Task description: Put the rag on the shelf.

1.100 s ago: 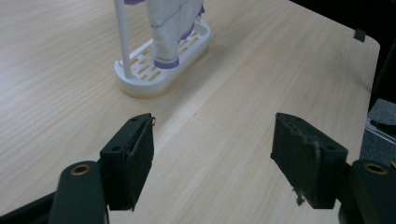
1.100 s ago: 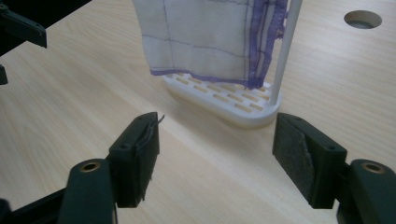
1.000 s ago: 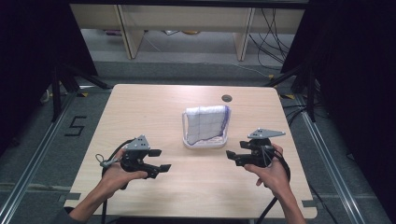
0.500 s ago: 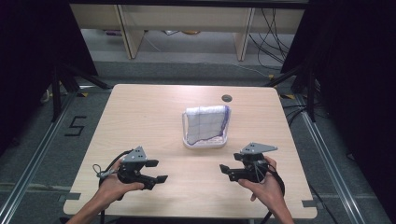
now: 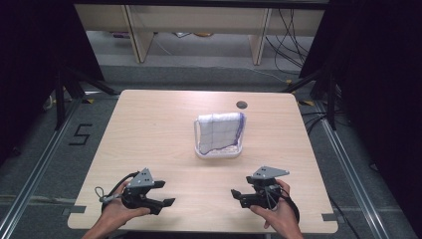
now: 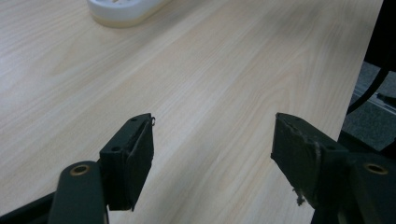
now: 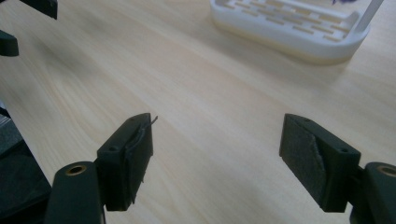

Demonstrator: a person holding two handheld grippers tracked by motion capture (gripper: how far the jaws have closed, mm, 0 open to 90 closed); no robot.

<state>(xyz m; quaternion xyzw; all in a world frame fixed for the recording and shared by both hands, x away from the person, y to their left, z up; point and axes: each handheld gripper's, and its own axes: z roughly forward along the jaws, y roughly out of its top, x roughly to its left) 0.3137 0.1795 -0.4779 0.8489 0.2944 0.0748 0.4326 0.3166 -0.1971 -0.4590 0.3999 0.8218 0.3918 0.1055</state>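
Note:
A white slatted rack (image 5: 219,152) stands at the table's middle, and a white cloth with thin purple lines (image 5: 219,130) hangs over its frame. Near the table's front edge, at the left, a hand holds my left gripper (image 5: 165,193); its jaws point right and stand open over bare wood. My right gripper (image 5: 238,196) is held at the front right with its jaws pointing left, also open. In the left gripper view the left gripper (image 6: 212,135) has nothing between its pads, and the rack (image 6: 121,9) lies far ahead. The right gripper (image 7: 217,135) is likewise empty, with the rack (image 7: 289,28) beyond it.
The light wooden table (image 5: 149,129) has a small dark round hole (image 5: 242,104) near its far edge. Black stands and cables sit on the floor around it, with a desk frame behind. The table's right edge (image 6: 359,79) runs close to the left gripper's jaw.
Both hands have drawn back toward the table's front edge and sunk lower. The jaws of both grippers have stayed as wide apart. The rack and cloth have not moved.

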